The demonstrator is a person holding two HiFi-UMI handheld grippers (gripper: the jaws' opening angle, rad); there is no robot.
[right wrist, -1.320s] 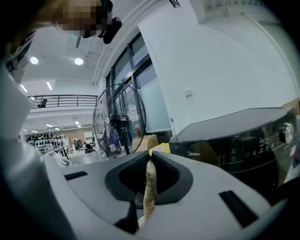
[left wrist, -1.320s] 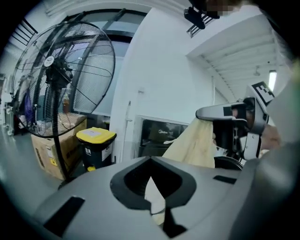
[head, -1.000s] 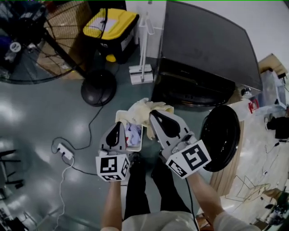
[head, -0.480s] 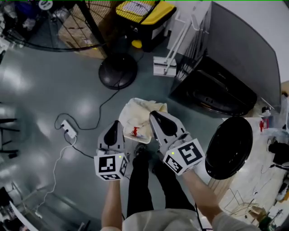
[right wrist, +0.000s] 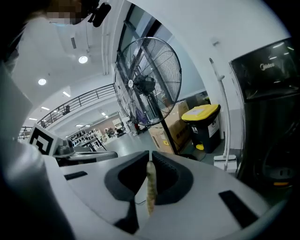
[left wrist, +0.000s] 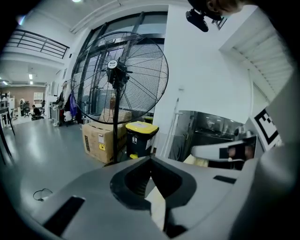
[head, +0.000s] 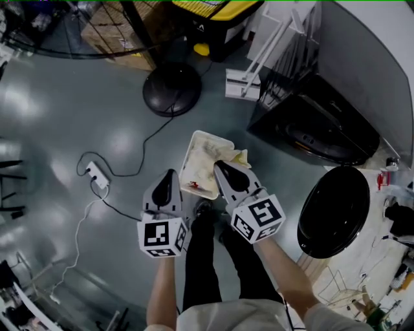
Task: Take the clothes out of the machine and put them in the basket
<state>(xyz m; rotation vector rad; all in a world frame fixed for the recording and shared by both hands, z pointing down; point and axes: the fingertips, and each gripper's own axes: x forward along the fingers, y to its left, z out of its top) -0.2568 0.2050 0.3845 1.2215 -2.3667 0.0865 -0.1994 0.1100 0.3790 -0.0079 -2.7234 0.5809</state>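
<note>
A white basket (head: 189,169) stands on the floor in front of my feet, and a cream cloth (head: 208,158) lies across its top. My right gripper (head: 220,165) is at the basket's near right corner, shut on an edge of that cloth. In the right gripper view, the pinched fold (right wrist: 150,187) hangs between the closed jaws. My left gripper (head: 171,173) hovers just left of the basket. Its jaws meet at the tips (left wrist: 150,159) and I see nothing held in them. The black washing machine (head: 323,123) stands at the right with its round door (head: 333,210) swung open.
A big floor fan has its round base (head: 171,89) beyond the basket, and its cable runs to a power strip (head: 97,174) on the left. A yellow-lidded bin (head: 217,8) and a cardboard box (head: 119,35) stand at the back. My legs (head: 213,258) are right behind the basket.
My right gripper has come down with the cream cloth, which now lies over the basket instead of hanging above it. The left gripper has dropped a little beside the basket.
</note>
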